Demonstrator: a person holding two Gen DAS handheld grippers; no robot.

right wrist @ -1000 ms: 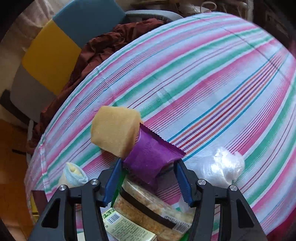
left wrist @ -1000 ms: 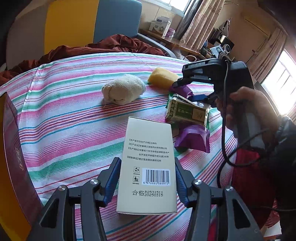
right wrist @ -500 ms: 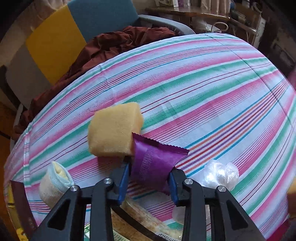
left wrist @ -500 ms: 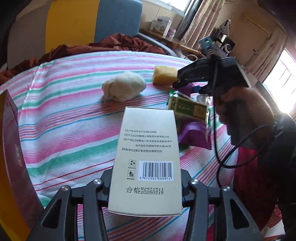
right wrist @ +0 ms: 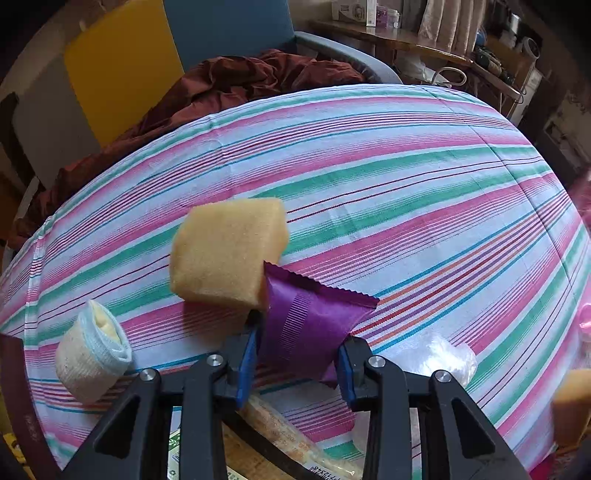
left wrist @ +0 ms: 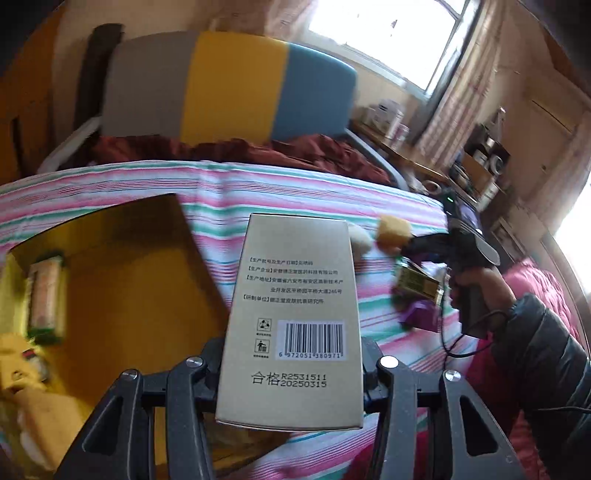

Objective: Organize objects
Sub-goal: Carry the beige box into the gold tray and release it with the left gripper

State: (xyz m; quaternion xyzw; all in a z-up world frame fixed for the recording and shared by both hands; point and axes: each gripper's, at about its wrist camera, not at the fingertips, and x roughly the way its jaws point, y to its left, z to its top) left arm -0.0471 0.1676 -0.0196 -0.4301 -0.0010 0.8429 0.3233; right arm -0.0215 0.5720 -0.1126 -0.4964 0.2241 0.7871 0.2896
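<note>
1. The left gripper (left wrist: 291, 373) clamps the beige carton (left wrist: 295, 314) by its lower end, lifted beside the yellow box (left wrist: 122, 280); its tall free end could swing and slip.
2. The right gripper (right wrist: 297, 354) pinches the purple packet (right wrist: 310, 317), which apparently touches the sponge (right wrist: 225, 251); lifting may drag the sponge across the striped counter (right wrist: 406, 177).

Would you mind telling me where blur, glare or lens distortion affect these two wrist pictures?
Left wrist view: the beige box in the left gripper is sharp, the yellow tray and bedspread smear with motion, and the window blows out white. Right wrist view: mostly sharp; fisheye bulges the striped bedspread.
</note>
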